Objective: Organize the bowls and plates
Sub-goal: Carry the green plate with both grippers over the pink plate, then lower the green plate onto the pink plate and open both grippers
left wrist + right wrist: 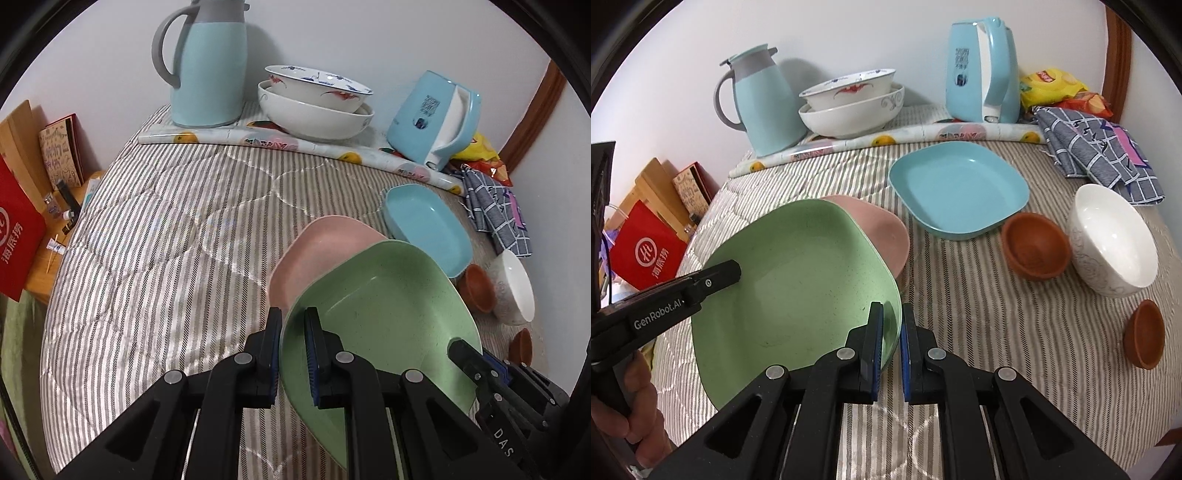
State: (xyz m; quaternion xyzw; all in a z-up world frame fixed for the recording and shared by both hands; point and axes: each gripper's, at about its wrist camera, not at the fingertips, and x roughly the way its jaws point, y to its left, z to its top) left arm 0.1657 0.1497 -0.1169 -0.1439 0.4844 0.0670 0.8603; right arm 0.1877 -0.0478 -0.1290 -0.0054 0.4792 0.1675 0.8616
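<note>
- Left gripper (pixel 293 354): jaws clamped on the near rim of the green plate (pixel 384 295).
- Right gripper (pixel 476 365): at the plate's right edge, grip unclear.
- Pink plate (pixel 317 251): partly under the green one, on the striped bed (pixel 166 240).
- Blue plate (pixel 428 225): beyond, to the right.
- White bowl (pixel 515 286), two brown bowls (pixel 478 288): far right.
- Stacked bowls (pixel 314 99), jug (pixel 207 70), kettle (pixel 432 118): along the wall.
</note>
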